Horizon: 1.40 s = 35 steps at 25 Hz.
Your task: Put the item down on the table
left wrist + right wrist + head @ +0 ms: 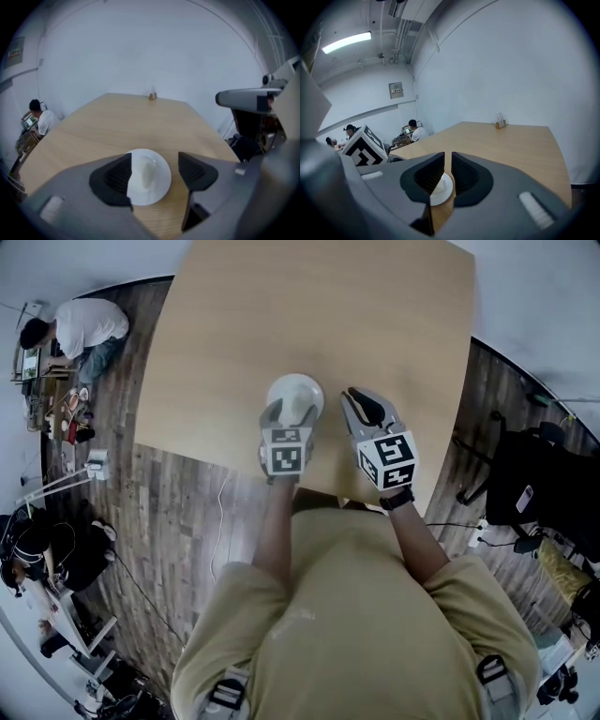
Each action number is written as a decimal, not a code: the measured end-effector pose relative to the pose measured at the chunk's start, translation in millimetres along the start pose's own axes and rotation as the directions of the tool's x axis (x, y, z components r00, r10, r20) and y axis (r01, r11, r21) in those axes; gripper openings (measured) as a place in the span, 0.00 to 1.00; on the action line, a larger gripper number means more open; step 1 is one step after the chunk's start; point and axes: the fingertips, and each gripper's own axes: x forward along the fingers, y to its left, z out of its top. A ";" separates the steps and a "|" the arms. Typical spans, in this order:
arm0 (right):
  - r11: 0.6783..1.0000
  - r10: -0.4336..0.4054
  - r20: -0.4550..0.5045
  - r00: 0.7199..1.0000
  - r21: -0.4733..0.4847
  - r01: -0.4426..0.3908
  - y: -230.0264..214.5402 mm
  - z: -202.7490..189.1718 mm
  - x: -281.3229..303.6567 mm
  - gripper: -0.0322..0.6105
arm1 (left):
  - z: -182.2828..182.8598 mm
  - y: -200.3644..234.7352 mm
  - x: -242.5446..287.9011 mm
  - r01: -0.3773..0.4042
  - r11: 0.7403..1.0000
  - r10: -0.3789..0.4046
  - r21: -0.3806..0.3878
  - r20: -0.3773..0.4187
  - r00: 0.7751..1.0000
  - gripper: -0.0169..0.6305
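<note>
A small white plate [296,393] lies on the light wooden table [309,315] near its front edge, with a white lump [146,171] on it. My left gripper [290,415] hovers just above the plate's near side, open; in the left gripper view [154,171] the plate [159,187] shows through the wide gap, and the right jaw stands apart from it. Just to the plate's right, my right gripper [362,405] is shut with nothing between its pads. In the right gripper view [447,169] a piece of the plate [440,193] shows below the jaws.
A small holder [153,95] stands at the table's far end, also seen in the right gripper view [501,123]. A person [80,329] sits by a low desk at the left. A black chair [534,479] stands right of the table.
</note>
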 end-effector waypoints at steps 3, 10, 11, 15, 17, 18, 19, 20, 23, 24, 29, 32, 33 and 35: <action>1.000 0.012 0.043 0.999 -0.025 -0.011 9.5 8.6 -17.1 0.11 | 14.8 -10.2 -31.6 -0.012 1.000 0.013 -0.003 0.102 0.995 0.46; 0.997 0.024 0.132 0.991 -0.069 -0.015 31.8 26.7 -63.5 0.06 | 31.2 -23.0 -109.7 -0.097 0.995 0.095 -0.007 0.290 0.952 0.28; 0.997 0.027 0.142 0.989 -0.075 -0.017 35.6 28.7 -69.1 0.06 | 31.2 -23.4 -120.6 -0.106 0.994 0.105 -0.016 0.311 0.945 0.26; 0.994 0.042 0.183 0.982 -0.107 -0.022 46.9 35.4 -95.8 0.06 | 31.3 -32.3 -163.3 -0.132 0.990 0.143 -0.053 0.391 0.909 0.17; 0.993 0.047 0.202 0.978 -0.120 -0.023 51.5 36.5 -110.3 0.06 | 30.3 -40.1 -183.6 -0.136 0.989 0.146 -0.054 0.443 0.884 0.12; 0.992 0.048 0.212 0.976 -0.125 -0.021 54.0 36.9 -117.6 0.06 | 30.8 -45.0 -194.3 -0.136 0.989 0.144 -0.051 0.474 0.869 0.10; 0.991 0.047 0.224 0.974 -0.131 -0.018 56.5 37.5 -125.2 0.06 | 30.7 -49.9 -204.5 -0.141 0.989 0.146 -0.047 0.502 0.853 0.08; 0.990 0.044 0.236 0.971 -0.137 -0.012 58.9 38.1 -133.1 0.06 | 29.5 -54.3 -213.6 -0.152 0.987 0.152 -0.043 0.523 0.839 0.06; 0.988 0.038 0.262 0.964 -0.157 0.004 65.1 37.7 -152.8 0.06 | 22.4 -64.8 -231.9 -0.187 0.981 0.178 -0.042 0.556 0.812 0.03; 0.986 0.036 0.264 0.964 -0.164 0.008 66.8 36.6 -157.7 0.06 | 20.1 -68.2 -236.0 -0.190 0.981 0.183 -0.047 0.564 0.805 0.03; 0.978 0.040 0.267 0.963 -0.206 0.017 76.0 32.2 -178.8 0.06 | 16.8 -87.3 -258.0 -0.178 0.982 0.176 -0.058 0.617 0.767 0.03; 0.976 0.043 0.273 0.961 -0.218 0.019 77.6 29.3 -189.8 0.06 | 15.7 -98.4 -264.9 -0.169 0.984 0.164 -0.053 0.638 0.752 0.03; 0.975 0.043 0.275 0.961 -0.221 0.020 78.0 28.7 -193.3 0.06 | 15.0 -101.3 -266.5 -0.167 0.985 0.162 -0.053 0.641 0.750 0.03; 0.974 0.041 0.279 0.960 -0.224 0.024 78.6 27.8 -200.1 0.06 | 12.5 -105.4 -269.4 -0.166 0.985 0.162 -0.056 0.641 0.750 0.03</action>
